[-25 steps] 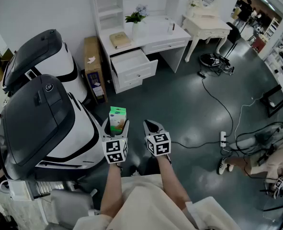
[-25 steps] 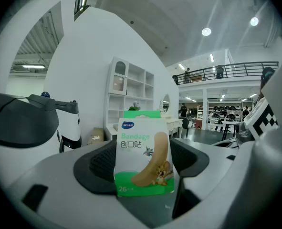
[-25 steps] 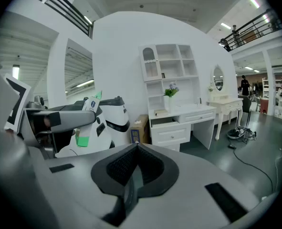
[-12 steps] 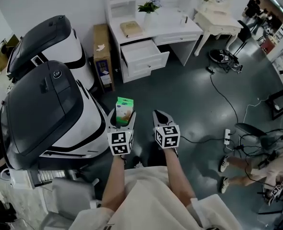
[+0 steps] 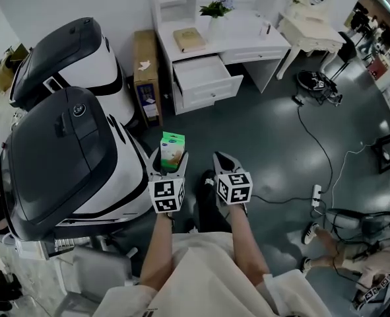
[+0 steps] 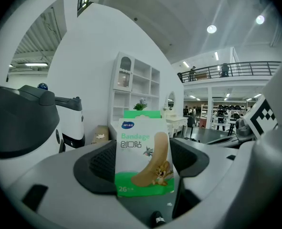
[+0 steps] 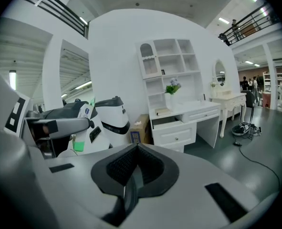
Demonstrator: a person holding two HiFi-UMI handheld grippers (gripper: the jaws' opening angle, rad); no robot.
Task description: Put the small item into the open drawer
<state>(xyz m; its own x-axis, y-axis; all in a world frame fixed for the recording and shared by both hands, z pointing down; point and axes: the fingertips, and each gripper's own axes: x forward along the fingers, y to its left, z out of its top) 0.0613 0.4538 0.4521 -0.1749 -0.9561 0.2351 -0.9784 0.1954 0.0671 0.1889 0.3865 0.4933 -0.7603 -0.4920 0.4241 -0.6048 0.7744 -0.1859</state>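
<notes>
My left gripper is shut on a small green and white bandage box, which stands upright between the jaws. My right gripper is shut with nothing in it, its pads pressed together. Both grippers hover above the dark floor, side by side. The white desk stands well ahead, and its open drawer is pulled out toward me. In the right gripper view the open drawer shows under the desk top.
Two large white and black machines fill the left side, close to my left gripper. A cardboard box leans beside the desk. A book and a potted plant sit on the desktop. Cables cross the floor at right.
The view has shifted so the desk and open drawer sit further right in the frame. Both grippers keep their hold and spacing.
</notes>
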